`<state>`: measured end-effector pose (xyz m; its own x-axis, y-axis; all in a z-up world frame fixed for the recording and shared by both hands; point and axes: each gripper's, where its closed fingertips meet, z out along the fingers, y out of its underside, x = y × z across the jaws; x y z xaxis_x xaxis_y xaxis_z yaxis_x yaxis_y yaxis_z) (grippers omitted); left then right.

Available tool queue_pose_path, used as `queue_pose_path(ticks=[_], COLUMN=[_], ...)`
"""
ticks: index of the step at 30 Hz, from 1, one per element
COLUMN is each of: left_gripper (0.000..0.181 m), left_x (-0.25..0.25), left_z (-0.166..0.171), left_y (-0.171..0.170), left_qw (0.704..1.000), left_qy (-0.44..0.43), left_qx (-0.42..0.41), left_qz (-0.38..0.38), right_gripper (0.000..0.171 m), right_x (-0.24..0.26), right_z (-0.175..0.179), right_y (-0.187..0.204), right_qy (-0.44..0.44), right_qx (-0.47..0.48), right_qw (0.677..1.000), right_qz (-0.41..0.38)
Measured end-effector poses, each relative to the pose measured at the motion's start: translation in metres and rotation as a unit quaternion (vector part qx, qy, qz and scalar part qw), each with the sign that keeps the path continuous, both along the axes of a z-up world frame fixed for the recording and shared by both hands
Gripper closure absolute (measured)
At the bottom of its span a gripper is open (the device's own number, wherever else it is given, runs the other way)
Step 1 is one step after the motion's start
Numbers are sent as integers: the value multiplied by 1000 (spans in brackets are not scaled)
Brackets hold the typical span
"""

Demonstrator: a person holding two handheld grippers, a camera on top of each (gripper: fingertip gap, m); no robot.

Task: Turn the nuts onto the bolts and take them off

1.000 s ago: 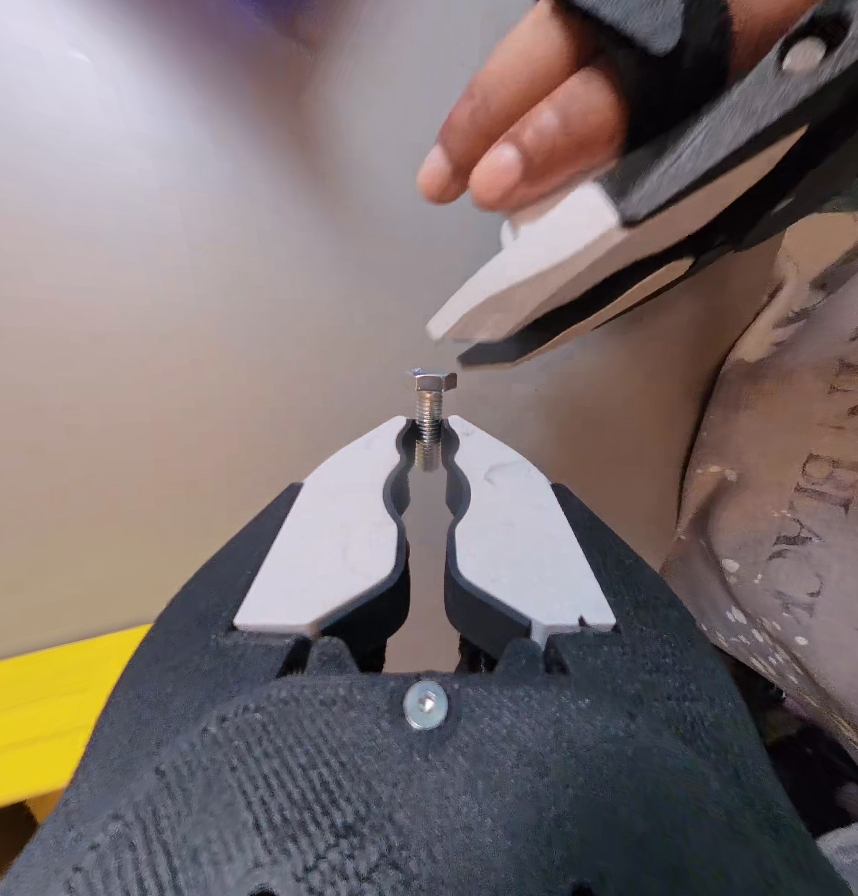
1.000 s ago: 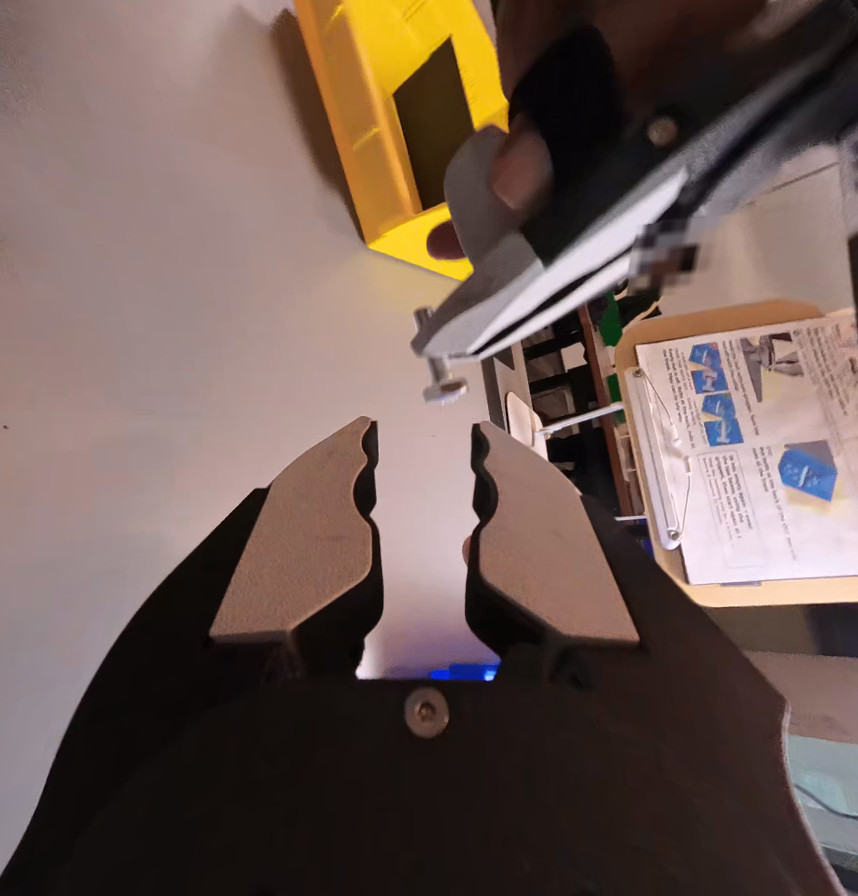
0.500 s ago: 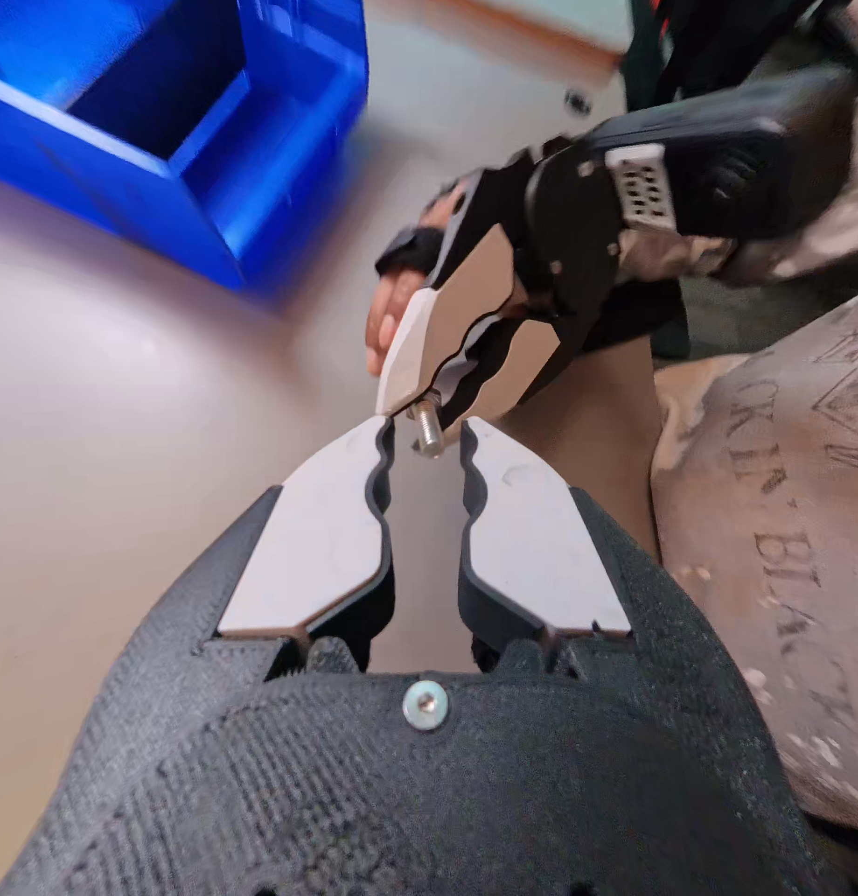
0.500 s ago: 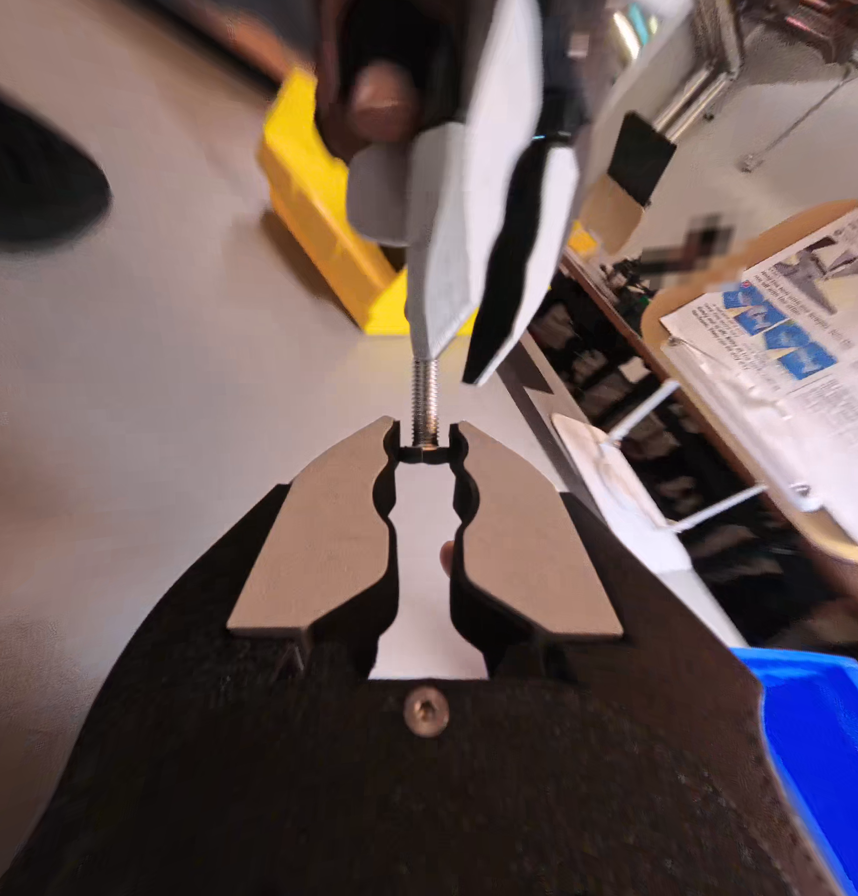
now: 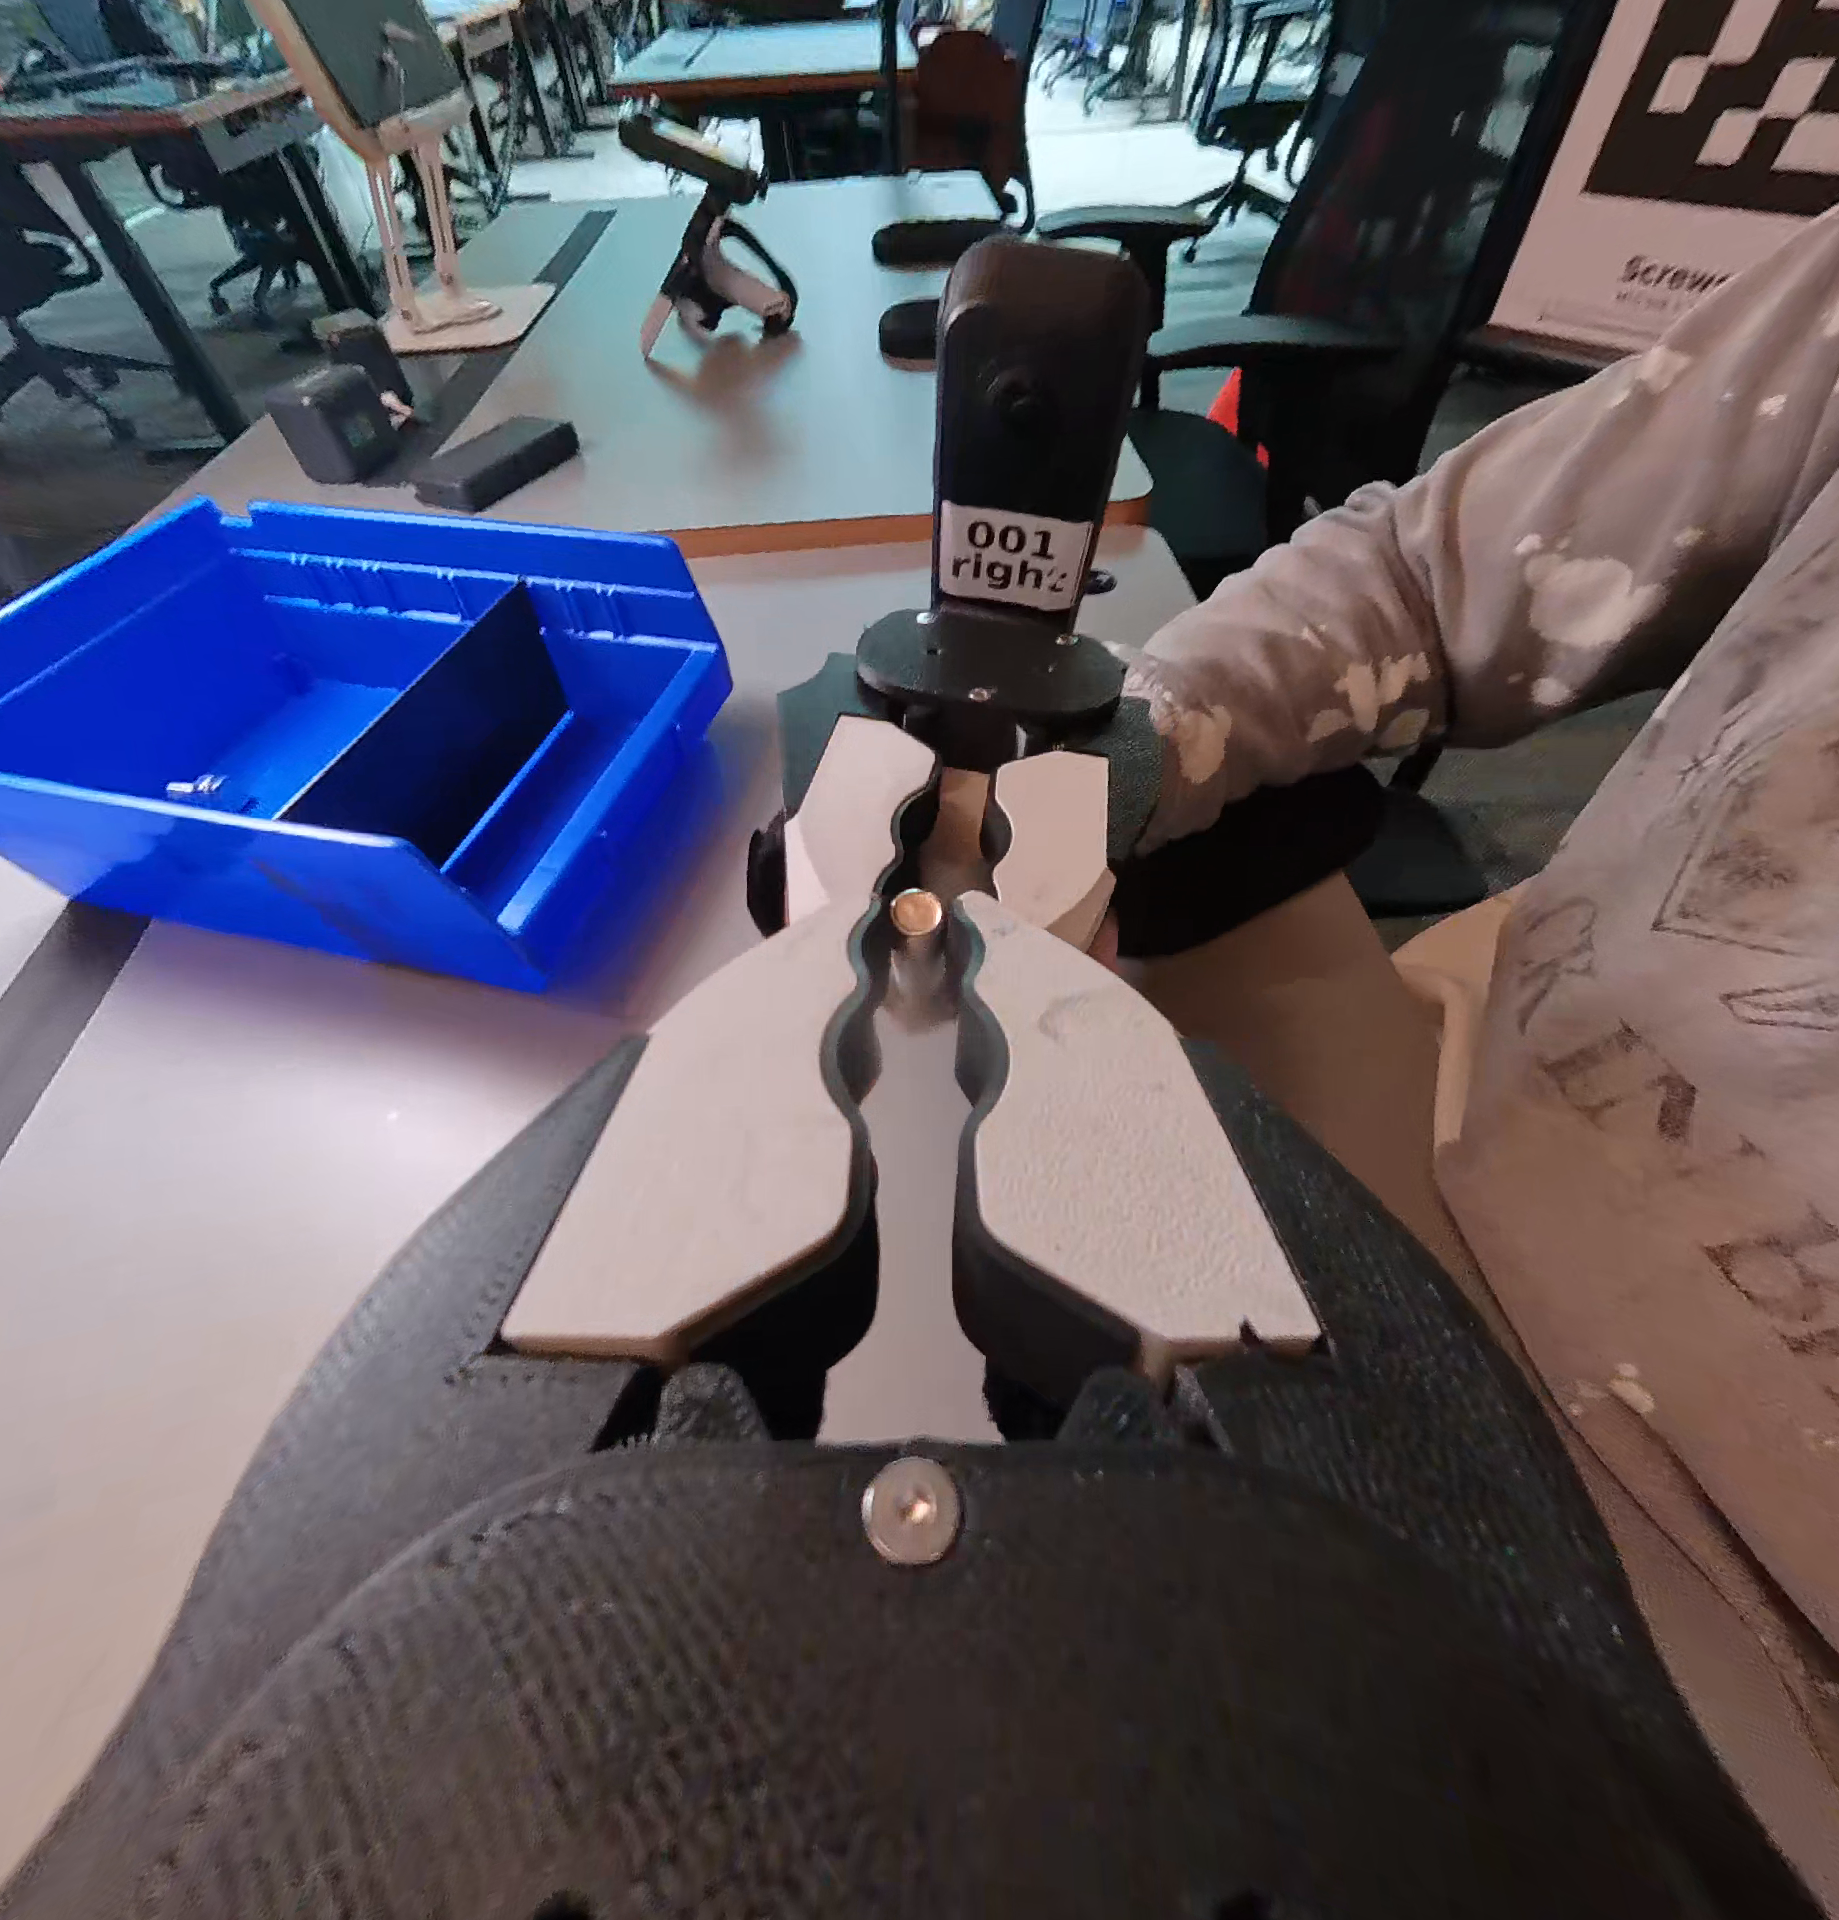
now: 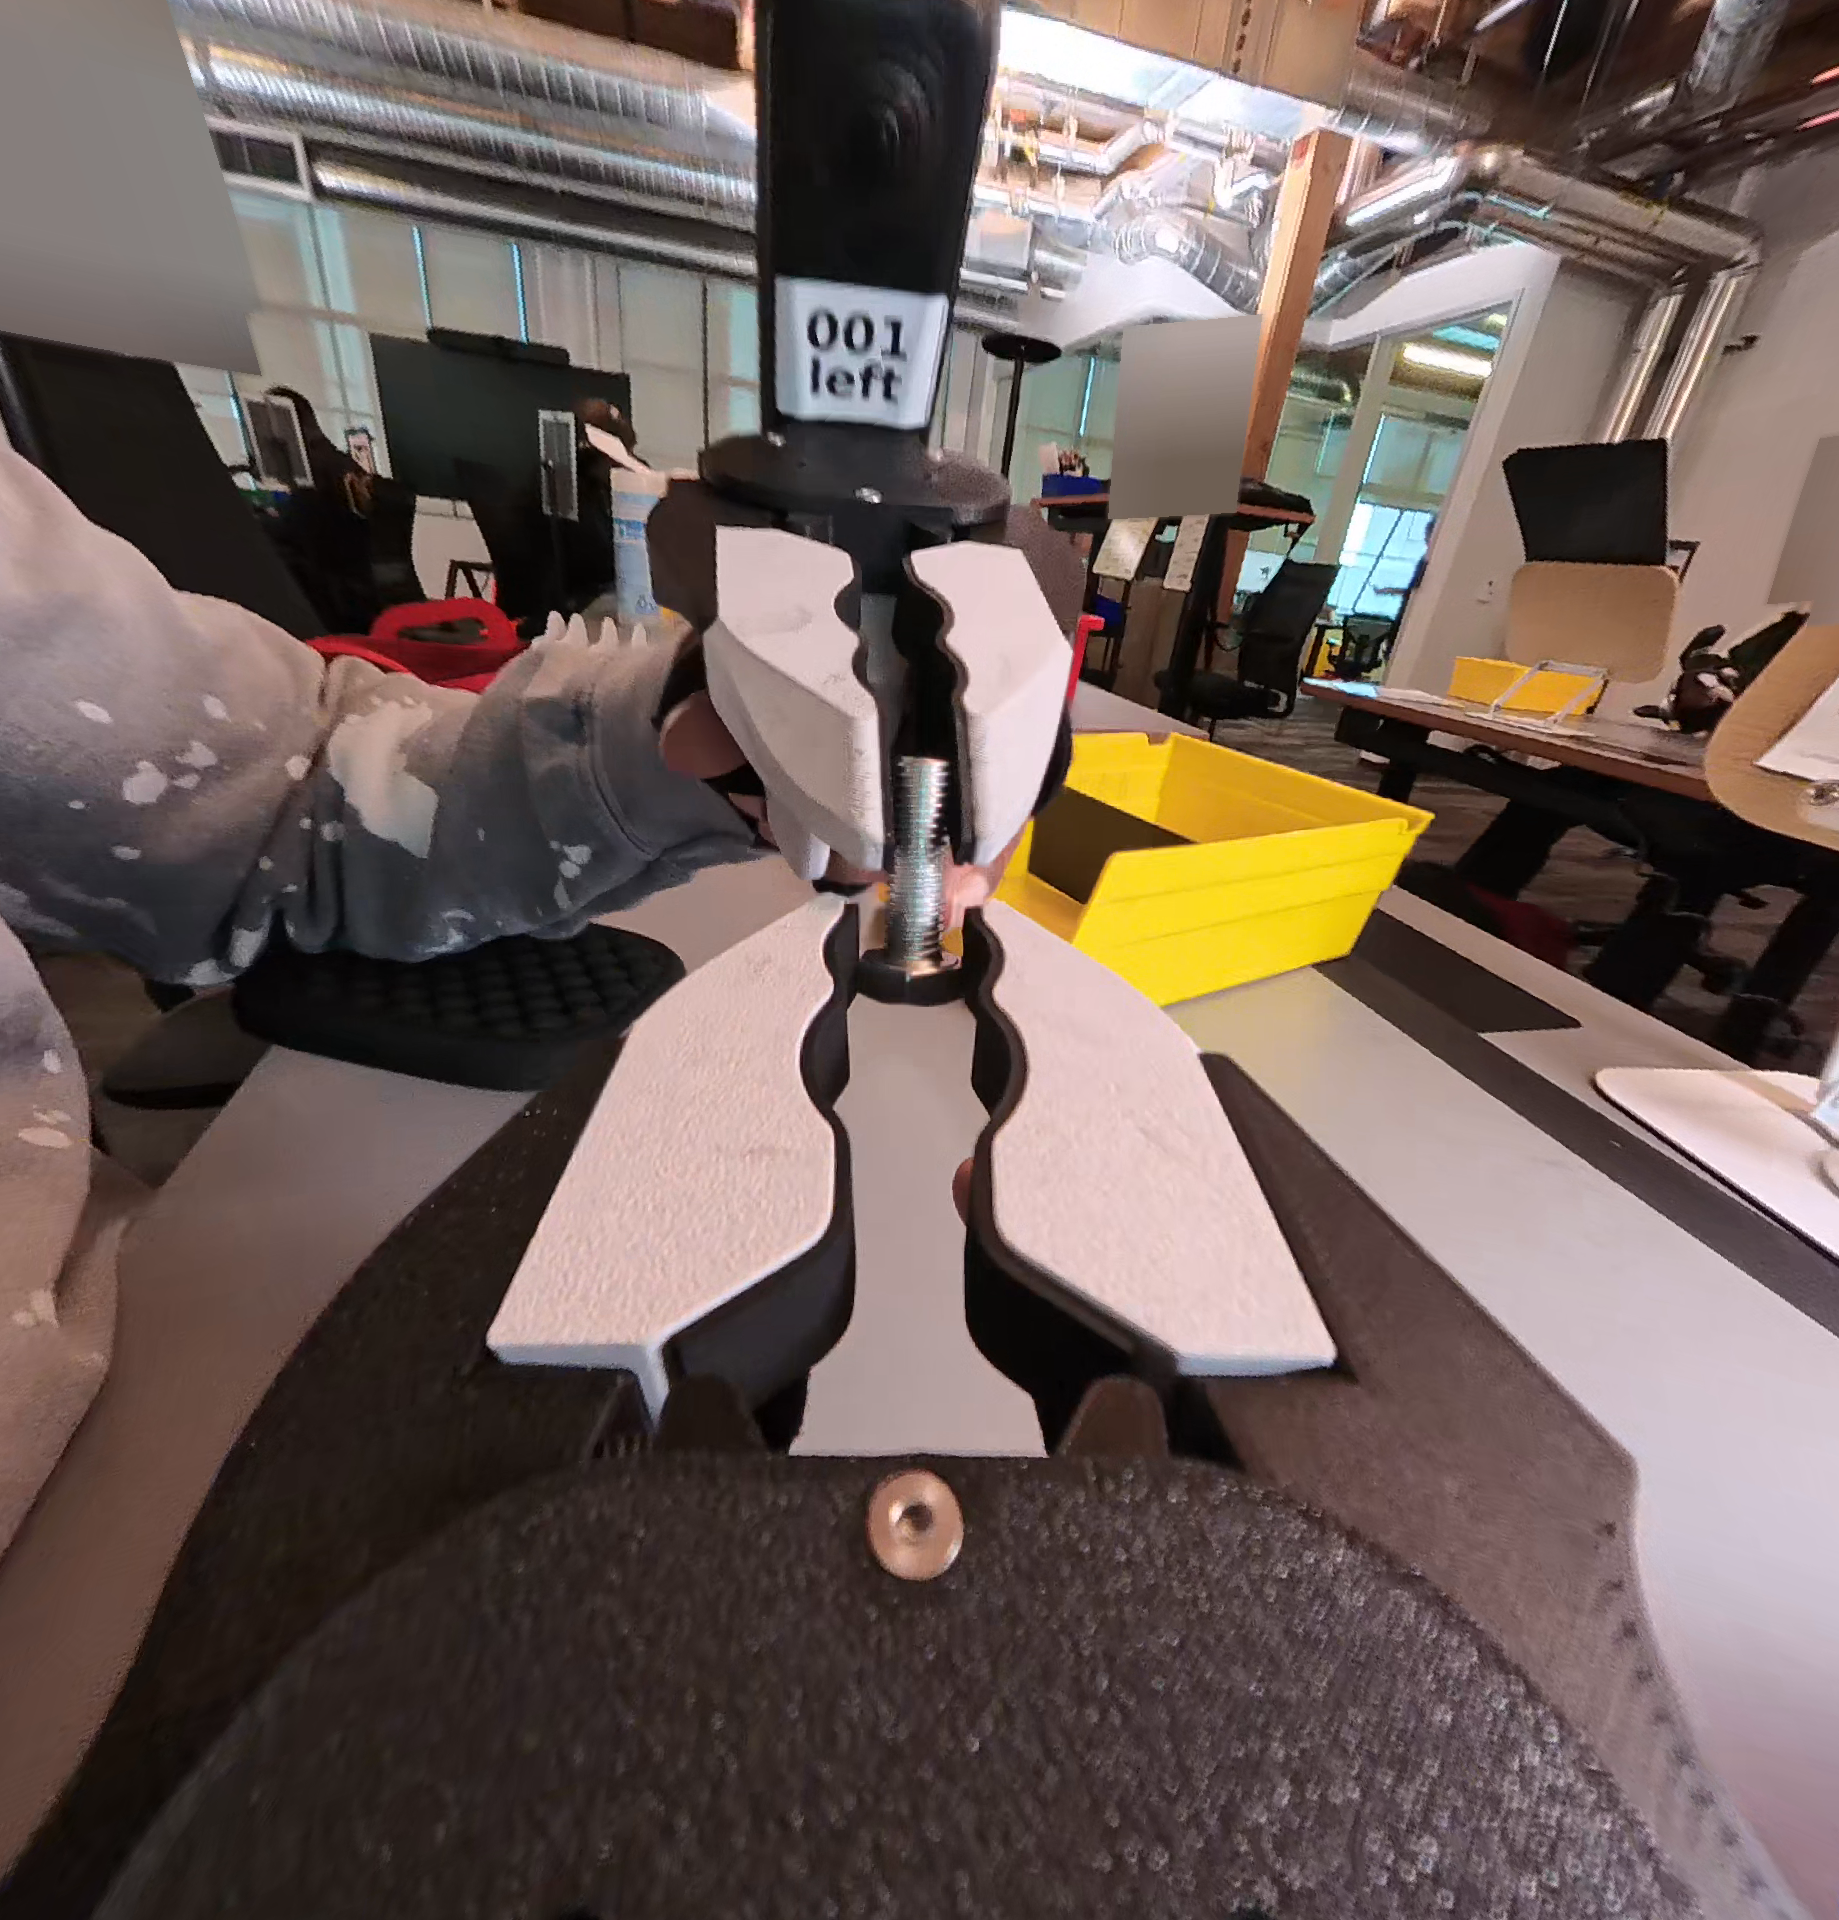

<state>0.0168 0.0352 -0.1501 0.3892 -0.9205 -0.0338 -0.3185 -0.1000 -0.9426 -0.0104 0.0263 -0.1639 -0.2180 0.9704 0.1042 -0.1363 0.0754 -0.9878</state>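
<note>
A silver threaded bolt (image 6: 920,831) is held level between my two grippers, which face each other tip to tip above the table. My right gripper (image 6: 910,920) is shut on the bolt's hex end (image 6: 907,975). My left gripper (image 5: 917,925) is shut around the threaded shaft, whose other end (image 5: 917,914) shows between its tips. The left gripper also shows in the right wrist view (image 6: 915,857), and the right gripper shows in the left wrist view (image 5: 941,868). I cannot tell whether a nut is on the bolt.
A blue bin (image 5: 541,831) stands on the table left of the grippers, with a small metal part (image 5: 198,787) inside. A yellow bin (image 6: 1237,862) stands on the other side. The person's sleeved arms (image 5: 1414,665) reach in. Desks and chairs lie beyond. Left and right tips are no more than a few centimetres apart.
The right gripper, open and apart a second ago, has closed on the bolt's hex end. Both grippers have swung up from pointing down at the table to level, still joined by the bolt.
</note>
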Motion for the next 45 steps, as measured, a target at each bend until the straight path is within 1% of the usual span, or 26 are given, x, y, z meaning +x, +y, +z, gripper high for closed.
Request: queue_pose_path(ticks=[3, 6, 9, 13, 17, 31, 35, 37, 39, 40, 42, 44, 45], left_gripper=[171, 171, 171, 171, 171, 171, 171, 164, 161, 159, 158, 157, 156], left_x=[-4, -9, -11, -10, -8, -5, -5, -13, -39, -59, -114, -176, -205], left_z=[-6, -4, -7, -14, -16, -17, -13, 3, 27, 39, 62, 66, 59], left_y=[5, 9, 10, 11, 10, 10, 8, 10, 15, 20, 30, 41, 45], left_qw=[999, 999, 999, 999, 999, 999, 999, 999, 995, 991, 974, 948, 934], left_qy=[19, 10, 13, 21, 21, 31, 14, -18, -45, -54, -64, -52, -39], left_qx=[-8, -14, -20, -31, -36, -21, -20, -5, 14, 25, 48, 45, 28], left_qz=[25, 37, 39, 37, 33, 37, 36, 46, 87, 121, 212, 311, 354], right_gripper=[152, 145, 144, 146, 152, 152, 153, 153, 153, 153, 153, 153, 153], right_x=[-4, -7, -9, -11, -11, -11, -10, -9, -6, -3, 2, 7, 9], right_z=[-9, -23, -27, -27, -28, -30, -28, -25, -22, -19, -14, -11, -10], right_y=[6, 11, 12, 11, 11, 11, 10, 12, 17, 19, 26, 33, 37], right_qy=[-33, -70, -79, -81, -85, -90, -84, -76, -67, -63, -56, -52, -52], right_qx=[-6, -2, -13, -14, -7, -16, -10, -10, -22, -28, -30, -32, -34], right_qw=[999, 997, 997, 996, 996, 996, 996, 997, 997, 997, 997, 997, 997], right_qz=[-7, -19, -22, -20, -26, -21, -19, -24, -27, -29, -36, -47, -51])
